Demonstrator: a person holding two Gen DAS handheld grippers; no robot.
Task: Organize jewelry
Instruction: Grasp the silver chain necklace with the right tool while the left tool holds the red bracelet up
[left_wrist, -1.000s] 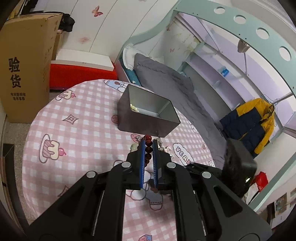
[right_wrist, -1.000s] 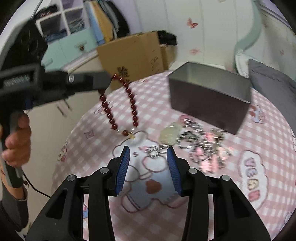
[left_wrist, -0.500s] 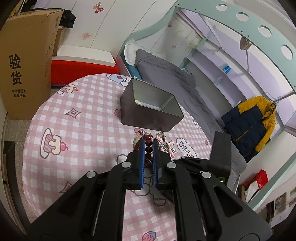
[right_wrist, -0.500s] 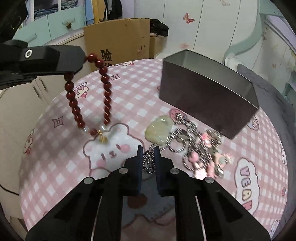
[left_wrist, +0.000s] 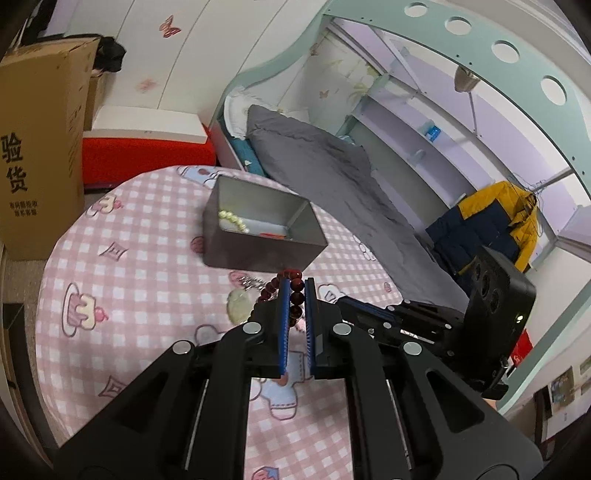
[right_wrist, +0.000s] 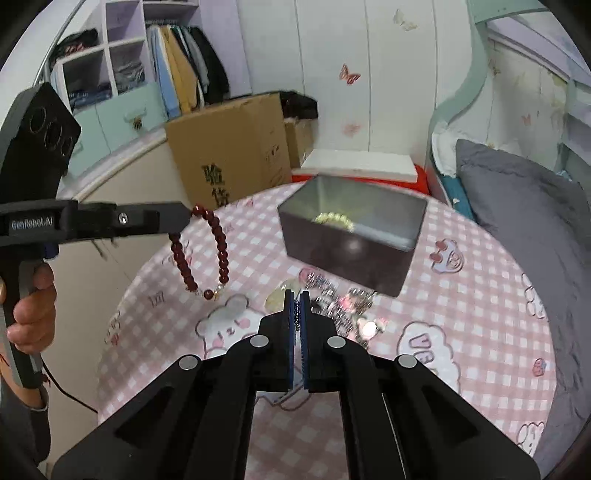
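The left gripper (left_wrist: 295, 291) has its fingers clamped on the red bead bracelet (right_wrist: 218, 243), hanging above the surface (right_wrist: 480, 295). The right gripper (right_wrist: 296, 301) pinches a thin dark chain (right_wrist: 296, 314) near the metal box (right_wrist: 351, 236).

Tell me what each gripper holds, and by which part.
Left gripper pinches the red bead bracelet at its top; the loop hangs free. Right gripper grips a thin dark chain, part unclear.
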